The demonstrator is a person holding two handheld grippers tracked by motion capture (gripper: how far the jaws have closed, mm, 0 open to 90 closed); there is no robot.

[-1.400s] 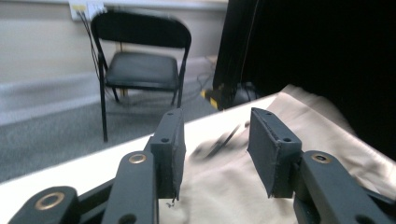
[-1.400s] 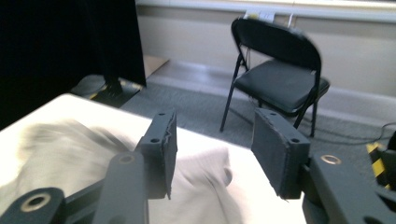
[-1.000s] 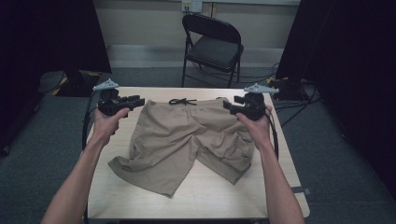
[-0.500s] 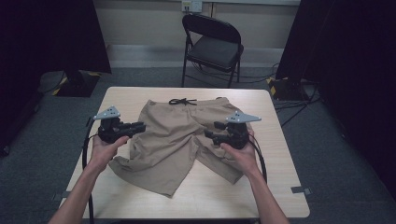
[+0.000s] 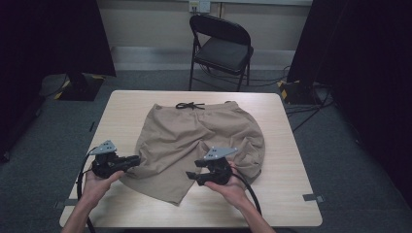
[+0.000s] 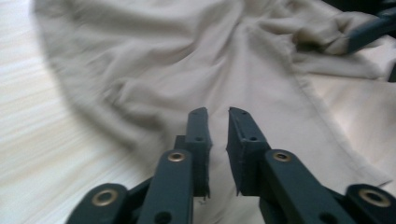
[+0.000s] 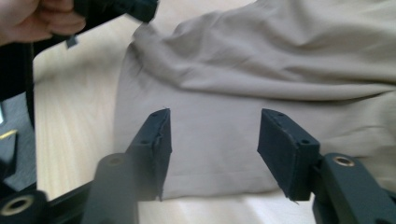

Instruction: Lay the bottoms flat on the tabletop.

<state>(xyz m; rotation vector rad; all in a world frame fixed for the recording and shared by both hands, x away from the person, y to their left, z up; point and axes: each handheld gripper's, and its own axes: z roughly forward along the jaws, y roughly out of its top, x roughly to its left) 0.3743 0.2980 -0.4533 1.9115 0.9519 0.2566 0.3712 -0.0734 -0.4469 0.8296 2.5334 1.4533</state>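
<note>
1. The room is dim, with dark curtains at both sides, a grey carpeted floor and a black folding chair (image 5: 221, 46) standing beyond the far edge of the table.
2. A light wooden tabletop (image 5: 291, 165) carries a pair of tan shorts (image 5: 194, 141) spread flat, the waistband with its dark drawstring (image 5: 189, 105) toward the far edge and the two legs pointing toward the person.
3. The fabric is rumpled, with folds across the seat and bunched cloth at the leg on the right of the high view.
4. The left gripper (image 5: 130, 161) is held in the person's left hand (image 5: 97, 182) at the near left of the shorts, its tip at the outer edge of the left leg.
5. In the left gripper view its jaws have just been closing and now stand nearly together with a narrow gap between them; they hang over the cloth, and no fabric shows pinched between them.
6. The right gripper (image 5: 192, 177) sits in the right hand (image 5: 231, 187) over the near part of the shorts, close to the hem of a leg.
7. In the right gripper view its jaws stand well apart above the hem, with nothing clamped between them.
8. The same view shows the other gripper's tip at the edge of the cloth farther off.
</note>
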